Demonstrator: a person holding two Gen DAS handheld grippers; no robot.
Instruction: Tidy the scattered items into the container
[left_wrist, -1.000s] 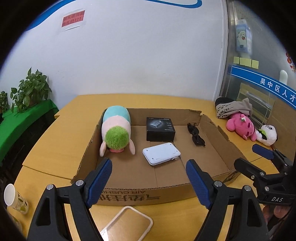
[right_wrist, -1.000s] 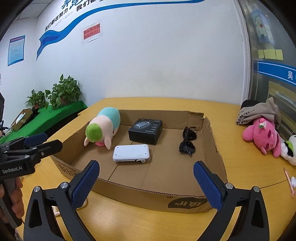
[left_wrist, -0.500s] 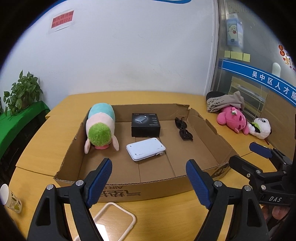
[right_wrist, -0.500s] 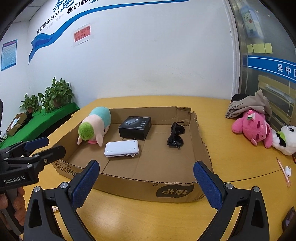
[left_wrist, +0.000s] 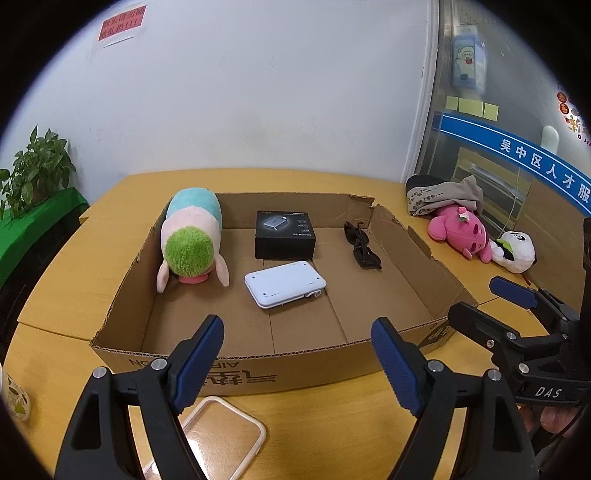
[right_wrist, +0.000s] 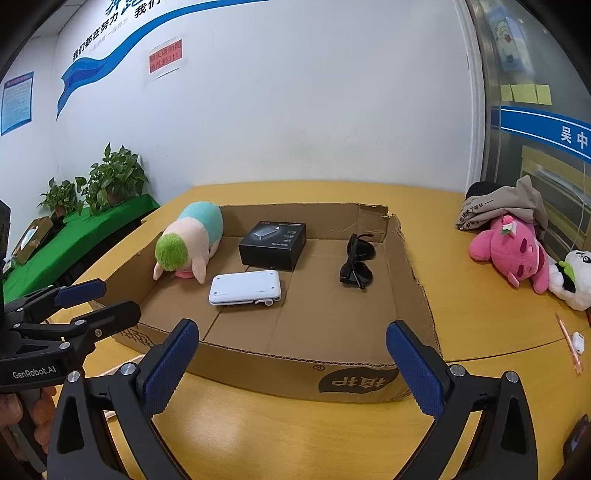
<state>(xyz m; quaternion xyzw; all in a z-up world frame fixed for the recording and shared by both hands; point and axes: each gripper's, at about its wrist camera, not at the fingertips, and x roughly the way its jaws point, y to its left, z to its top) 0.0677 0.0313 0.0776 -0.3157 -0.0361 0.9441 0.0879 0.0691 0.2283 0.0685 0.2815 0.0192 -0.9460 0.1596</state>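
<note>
A shallow cardboard box (left_wrist: 229, 365) (right_wrist: 295, 373) sits on the yellow table. It holds a pastel plush with green hair (left_wrist: 192, 240) (right_wrist: 188, 243), a black carton (left_wrist: 285, 234) (right_wrist: 273, 244), a white device (left_wrist: 284, 283) (right_wrist: 244, 287) and black sunglasses (left_wrist: 360, 245) (right_wrist: 357, 265). My left gripper (left_wrist: 297, 354) is open and empty, in front of the box's near wall. My right gripper (right_wrist: 291, 360) is open and empty, also in front of the near wall. Each gripper shows at the edge of the other's view.
A clear phone case (left_wrist: 218, 435) lies on the table under my left gripper. A pink plush (left_wrist: 461, 230) (right_wrist: 511, 249), a panda plush (left_wrist: 515, 251) (right_wrist: 570, 280) and a cloth bundle (right_wrist: 506, 205) lie right of the box. An earbud (right_wrist: 577, 341) and a pen (right_wrist: 569, 341) lie at the right. A paper cup (left_wrist: 14, 400) stands at the far left.
Both grippers have drawn back from the box and risen a little; the box looks smaller and farther. Both stay open and empty. The items in the box have not moved.
</note>
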